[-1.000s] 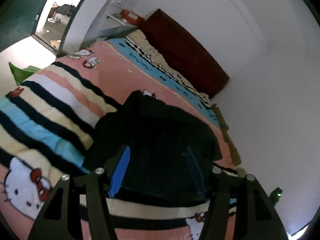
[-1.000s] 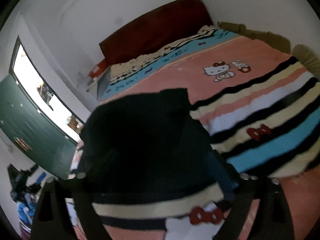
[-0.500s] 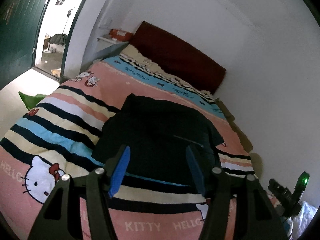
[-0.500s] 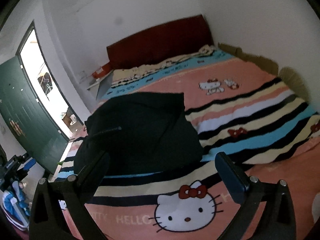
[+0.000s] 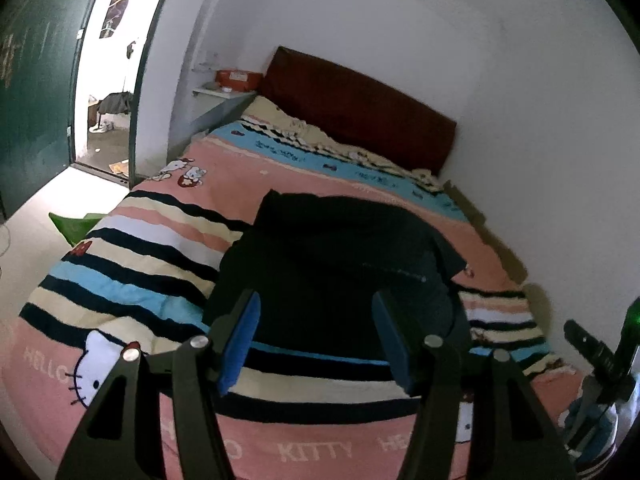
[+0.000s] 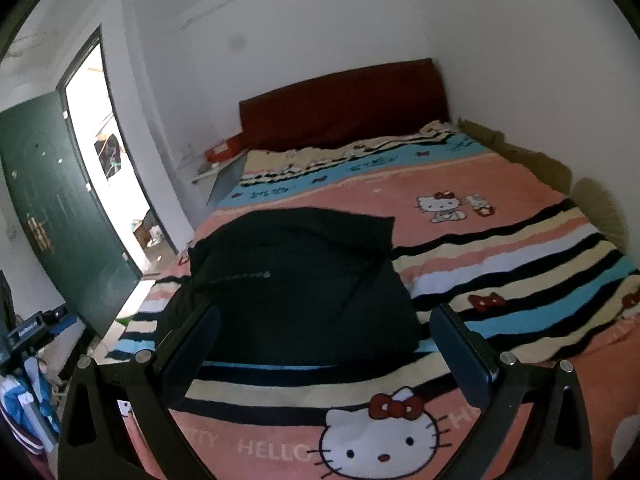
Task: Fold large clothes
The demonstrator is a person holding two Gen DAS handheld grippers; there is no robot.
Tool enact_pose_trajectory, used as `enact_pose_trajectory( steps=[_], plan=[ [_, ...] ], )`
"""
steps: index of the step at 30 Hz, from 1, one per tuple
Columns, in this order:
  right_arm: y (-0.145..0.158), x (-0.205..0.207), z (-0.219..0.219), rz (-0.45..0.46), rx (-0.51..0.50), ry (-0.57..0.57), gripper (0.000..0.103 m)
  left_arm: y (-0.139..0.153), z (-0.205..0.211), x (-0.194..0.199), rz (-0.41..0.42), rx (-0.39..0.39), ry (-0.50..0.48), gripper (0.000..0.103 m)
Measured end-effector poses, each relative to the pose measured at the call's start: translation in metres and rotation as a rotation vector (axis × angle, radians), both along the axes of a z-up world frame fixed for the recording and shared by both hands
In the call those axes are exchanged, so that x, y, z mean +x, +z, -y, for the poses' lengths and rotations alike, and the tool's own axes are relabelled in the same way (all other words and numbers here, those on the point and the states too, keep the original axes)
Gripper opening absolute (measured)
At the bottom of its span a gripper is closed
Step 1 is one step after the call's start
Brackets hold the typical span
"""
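Note:
A black garment (image 5: 332,264) lies folded into a rough rectangle on the striped pink cartoon-cat bedspread (image 5: 132,256); its zipper line shows pale across the top. In the right wrist view the same garment (image 6: 296,280) sits left of the bed's middle. My left gripper (image 5: 316,320) hangs above the near edge of the bed, open, nothing between its blue pads. My right gripper (image 6: 324,328) is open too, wide, with only the bedspread (image 6: 520,248) and garment seen beyond its fingers. Neither touches the cloth.
A dark red headboard (image 5: 360,108) stands against the white wall. A small shelf with a red box (image 5: 238,77) sits beside it. A green door (image 6: 60,216) stands open at the left. A tripod with gear (image 5: 600,356) stands by the bed's foot.
Both grippers have pulled back and up from the garment, which now lies free on the bed. The views rolled level and show more of the bedspread in front.

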State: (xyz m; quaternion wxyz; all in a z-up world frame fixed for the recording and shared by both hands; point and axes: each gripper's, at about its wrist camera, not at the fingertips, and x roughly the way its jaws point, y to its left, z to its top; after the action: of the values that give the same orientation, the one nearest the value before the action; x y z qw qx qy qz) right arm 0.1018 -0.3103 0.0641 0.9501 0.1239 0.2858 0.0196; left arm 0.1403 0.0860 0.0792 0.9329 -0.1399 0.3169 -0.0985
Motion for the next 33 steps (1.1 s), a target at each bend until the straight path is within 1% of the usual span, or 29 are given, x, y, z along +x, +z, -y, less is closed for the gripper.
enact_pose_trajectory(
  steps=[4, 10, 12, 16, 20, 23, 27, 29, 33],
  plan=[
    [-0.02, 0.021, -0.01, -0.028, -0.006, 0.045, 0.103, -0.014, 0.017, 0.02, -0.022, 0.016, -0.029, 0.057],
    [-0.048, 0.051, -0.017, -0.059, -0.027, 0.103, 0.103, -0.036, 0.047, 0.054, -0.031, 0.045, -0.052, 0.057],
    [-0.056, 0.06, -0.017, -0.066, -0.03, 0.109, 0.102, -0.045, 0.058, 0.067, -0.039, 0.063, -0.068, 0.057],
    [-0.071, 0.086, -0.015, -0.087, -0.028, 0.111, 0.103, -0.067, 0.078, 0.092, -0.061, 0.139, -0.103, 0.057],
    [-0.086, 0.116, -0.016, -0.117, -0.033, 0.114, 0.103, -0.08, 0.09, 0.116, -0.058, 0.151, -0.118, 0.057],
    [-0.092, 0.139, -0.017, -0.115, -0.033, 0.116, 0.103, -0.083, 0.097, 0.139, -0.04, 0.157, -0.121, 0.057],
    [-0.095, 0.175, -0.024, -0.119, -0.055, 0.129, 0.103, -0.082, 0.108, 0.181, -0.031, 0.164, -0.139, 0.057],
    [-0.093, 0.192, -0.027, -0.112, -0.067, 0.134, 0.102, -0.082, 0.115, 0.203, -0.036, 0.185, -0.157, 0.057],
    [-0.091, 0.233, -0.03, -0.119, -0.078, 0.141, 0.102, -0.089, 0.134, 0.251, -0.073, 0.234, -0.203, 0.057]
  ],
)
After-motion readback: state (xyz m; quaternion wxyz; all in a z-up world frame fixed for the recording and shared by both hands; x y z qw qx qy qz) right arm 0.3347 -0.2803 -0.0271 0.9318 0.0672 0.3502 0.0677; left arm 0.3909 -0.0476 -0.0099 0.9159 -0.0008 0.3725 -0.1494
